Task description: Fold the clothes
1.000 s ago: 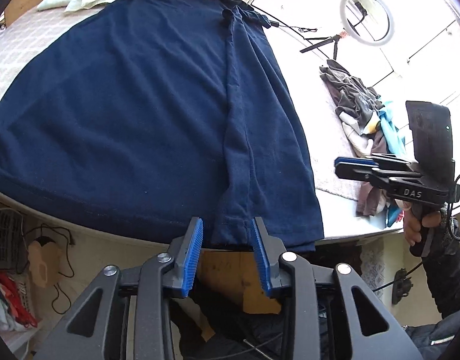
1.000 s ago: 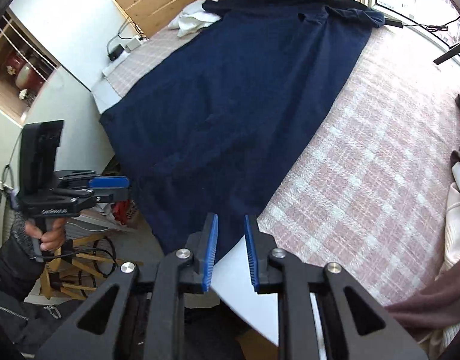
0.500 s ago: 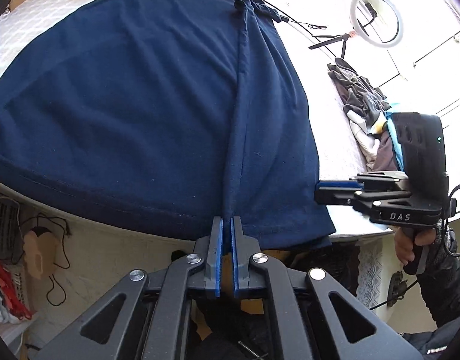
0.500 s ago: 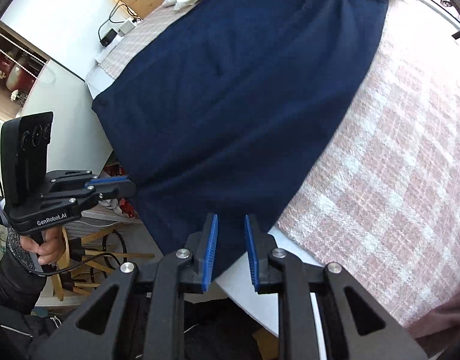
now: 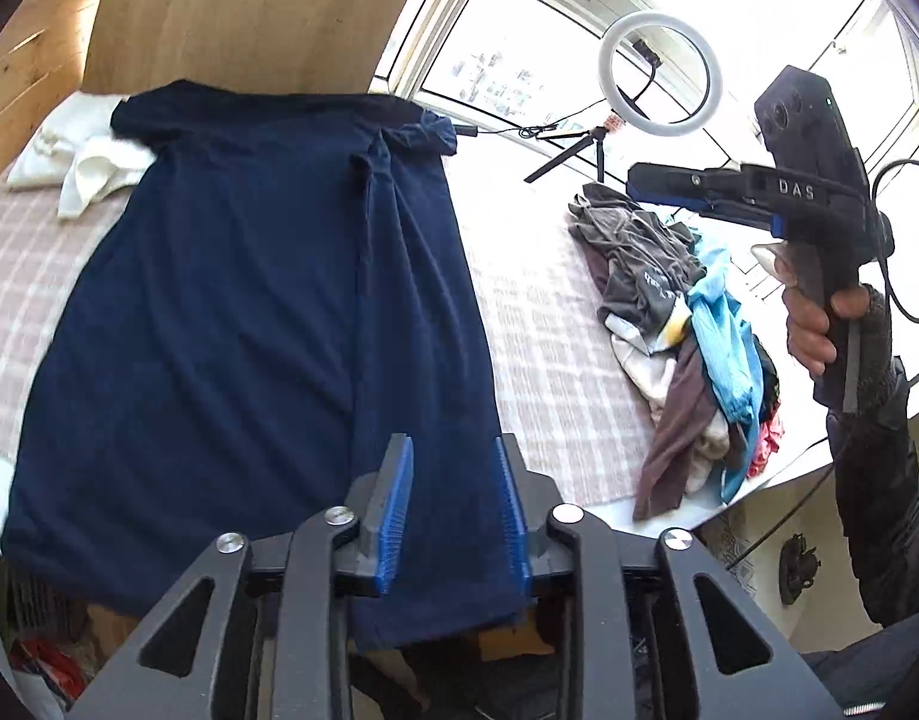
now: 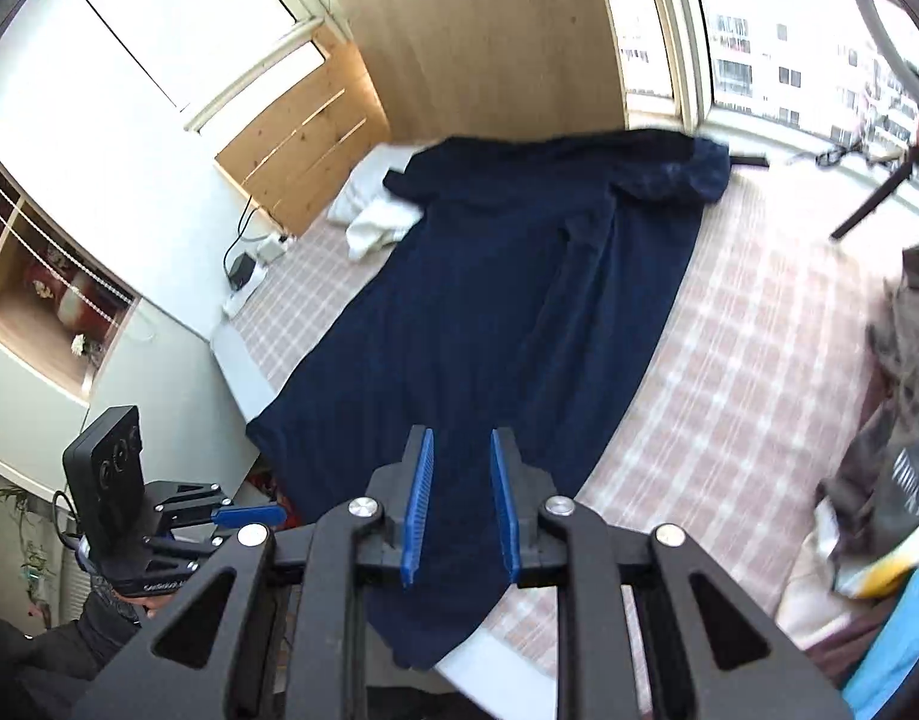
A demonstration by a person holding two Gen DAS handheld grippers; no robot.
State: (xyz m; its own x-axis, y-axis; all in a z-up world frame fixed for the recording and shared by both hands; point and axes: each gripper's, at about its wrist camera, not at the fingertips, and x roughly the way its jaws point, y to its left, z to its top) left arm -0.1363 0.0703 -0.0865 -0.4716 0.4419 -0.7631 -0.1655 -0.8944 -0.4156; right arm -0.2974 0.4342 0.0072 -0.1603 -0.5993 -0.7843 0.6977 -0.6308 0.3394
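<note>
navy shirt point(image 5: 237, 324) | flat on bed point(image 5: 555, 324) | lengthwise fold ridge | hem overhanging edge

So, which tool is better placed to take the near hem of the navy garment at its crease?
Left. The left tool hangs beside the crease on the navy garment, near its hem; the right tool is over the clothes pile. Both have just been opening, holding nothing.
</note>
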